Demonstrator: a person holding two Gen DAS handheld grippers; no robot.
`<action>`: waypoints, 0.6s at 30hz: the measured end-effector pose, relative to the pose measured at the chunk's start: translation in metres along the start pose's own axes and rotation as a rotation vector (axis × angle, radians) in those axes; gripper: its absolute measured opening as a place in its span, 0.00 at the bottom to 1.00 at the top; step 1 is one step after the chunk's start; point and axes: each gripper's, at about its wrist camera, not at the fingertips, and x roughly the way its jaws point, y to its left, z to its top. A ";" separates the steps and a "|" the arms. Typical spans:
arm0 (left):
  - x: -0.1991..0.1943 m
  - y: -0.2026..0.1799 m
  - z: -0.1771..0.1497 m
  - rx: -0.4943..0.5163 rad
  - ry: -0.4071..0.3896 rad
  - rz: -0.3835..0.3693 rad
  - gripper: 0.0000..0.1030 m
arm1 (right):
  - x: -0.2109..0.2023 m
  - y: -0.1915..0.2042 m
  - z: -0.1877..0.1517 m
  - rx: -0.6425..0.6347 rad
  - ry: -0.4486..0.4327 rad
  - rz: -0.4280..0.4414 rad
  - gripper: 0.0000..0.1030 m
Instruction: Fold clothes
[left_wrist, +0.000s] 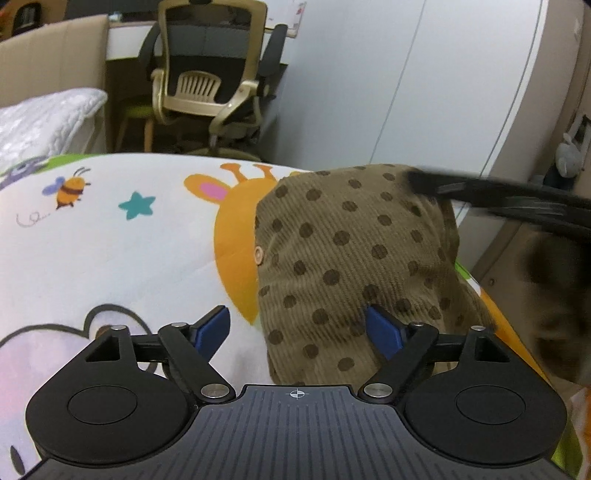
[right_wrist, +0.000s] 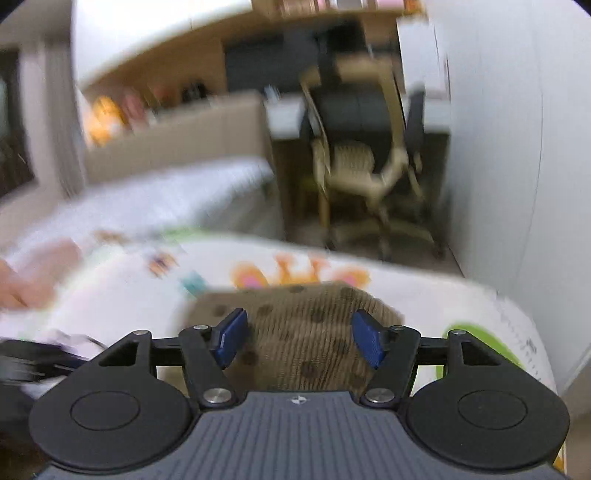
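A brown corduroy garment with dark dots lies folded on a cartoon-print blanket. My left gripper hovers low over the garment's near left edge, open, its blue pads apart with nothing pressed between them. In the blurred right wrist view the same garment lies under my right gripper, which is open above it without holding it. The right gripper's dark arm crosses the upper right of the left wrist view, smeared by motion.
The blanket covers a bed with a white quilted pillow at far left. A beige and black office chair stands beyond the bed by a desk. A white wardrobe fills the right. A hand shows at left.
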 end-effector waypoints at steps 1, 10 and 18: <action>-0.001 0.002 0.000 -0.004 0.002 -0.001 0.85 | 0.019 -0.001 -0.004 0.004 0.039 -0.020 0.64; -0.015 0.022 0.010 -0.073 -0.033 -0.058 0.84 | -0.033 -0.011 -0.024 0.028 -0.052 0.005 0.70; 0.006 0.006 0.051 -0.023 -0.116 -0.096 0.85 | -0.083 0.009 -0.073 -0.057 -0.011 0.090 0.75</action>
